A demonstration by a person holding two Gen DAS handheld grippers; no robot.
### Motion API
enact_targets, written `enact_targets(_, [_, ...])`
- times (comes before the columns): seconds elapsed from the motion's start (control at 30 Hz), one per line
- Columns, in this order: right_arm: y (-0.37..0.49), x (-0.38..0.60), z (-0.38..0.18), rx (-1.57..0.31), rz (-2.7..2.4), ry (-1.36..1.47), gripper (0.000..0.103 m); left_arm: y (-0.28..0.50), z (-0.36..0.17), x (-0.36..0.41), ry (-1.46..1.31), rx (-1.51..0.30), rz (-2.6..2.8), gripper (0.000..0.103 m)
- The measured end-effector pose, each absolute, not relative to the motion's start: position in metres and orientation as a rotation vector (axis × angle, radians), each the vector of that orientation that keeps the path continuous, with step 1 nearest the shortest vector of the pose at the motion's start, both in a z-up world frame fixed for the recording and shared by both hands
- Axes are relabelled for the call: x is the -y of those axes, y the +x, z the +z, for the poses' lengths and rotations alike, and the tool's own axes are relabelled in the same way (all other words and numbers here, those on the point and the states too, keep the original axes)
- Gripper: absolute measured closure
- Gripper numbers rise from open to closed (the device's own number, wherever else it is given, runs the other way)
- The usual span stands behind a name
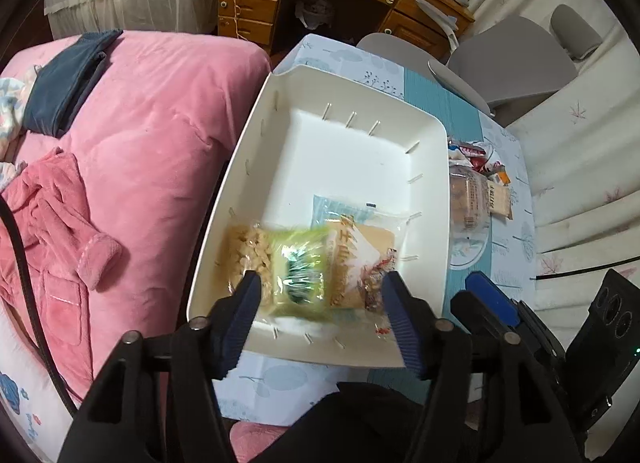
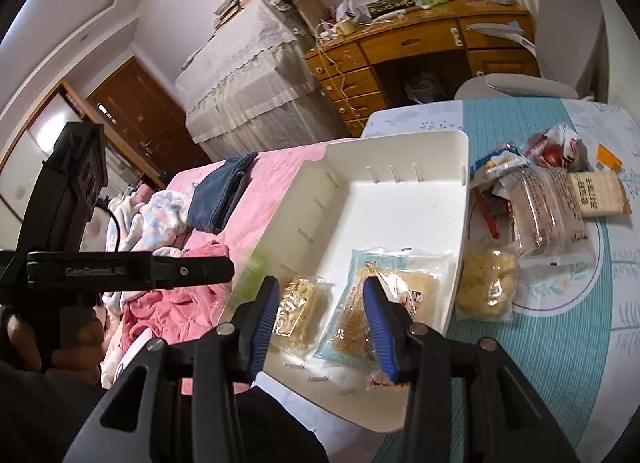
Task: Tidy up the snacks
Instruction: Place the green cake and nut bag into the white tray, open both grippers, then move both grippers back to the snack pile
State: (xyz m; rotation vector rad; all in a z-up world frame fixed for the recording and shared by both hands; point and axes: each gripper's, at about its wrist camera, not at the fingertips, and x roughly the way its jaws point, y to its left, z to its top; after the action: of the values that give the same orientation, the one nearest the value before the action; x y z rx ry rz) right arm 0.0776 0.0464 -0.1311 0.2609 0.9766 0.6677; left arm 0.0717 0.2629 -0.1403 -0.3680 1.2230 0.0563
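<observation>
Snacks are partly sorted: three packets sit in the white bin (image 1: 276, 111), and a loose pile (image 2: 540, 199) waits on the table (image 2: 520, 119) just beside its right wall. In the left wrist view, a green-labelled packet (image 1: 298, 271), blurred as if moving, lies at the near end of the bin, toward 6 o'clock, between a clear bag of pale puffed pieces (image 1: 244, 251) at its 9 o'clock and a flat packet with red print (image 1: 360, 259) at its 3 o'clock. The left gripper (image 1: 318, 319) hangs over them with its jaws spread wide and nothing between them, so I judge the green packet just let go. The right gripper (image 2: 320, 327) is also spread and empty, above the bin's near end. Still outside, at 2 to 3 o'clock of the bin in the right wrist view, are a yellow crumbly bag (image 2: 486, 283), a long clear cracker sleeve (image 2: 548, 211), a beige packet (image 2: 600, 193) and red-and-white wrappers (image 2: 556, 147). Roughly half the job remains, by my reckoning.
</observation>
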Motion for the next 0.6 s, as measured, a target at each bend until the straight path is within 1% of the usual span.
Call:
enact_targets(0.07, [0.077,-0.044,-0.133,-0.984,0.65,0.266,0.059,0.075,-0.143,-0.262,-0.351,-1.227,0.054,0.038])
enact_targets(0.5, [0.074,0.001,-0.14,-1.066,0.48,0.306,0.059,0.09,-0.142,-0.211,-0.303,-1.239,-0.033,0.037])
enact_targets(0.53, [0.074,0.007,-0.141,-1.07,0.466,0.309,0.059,0.091,-0.141,-0.205,-0.296,-1.234,-0.044,0.036])
enact_targets(0.6, [0.075,0.02,-0.141,-1.076,0.44,0.311,0.059,0.093,-0.14,-0.195,-0.285,-1.227,-0.058,0.029])
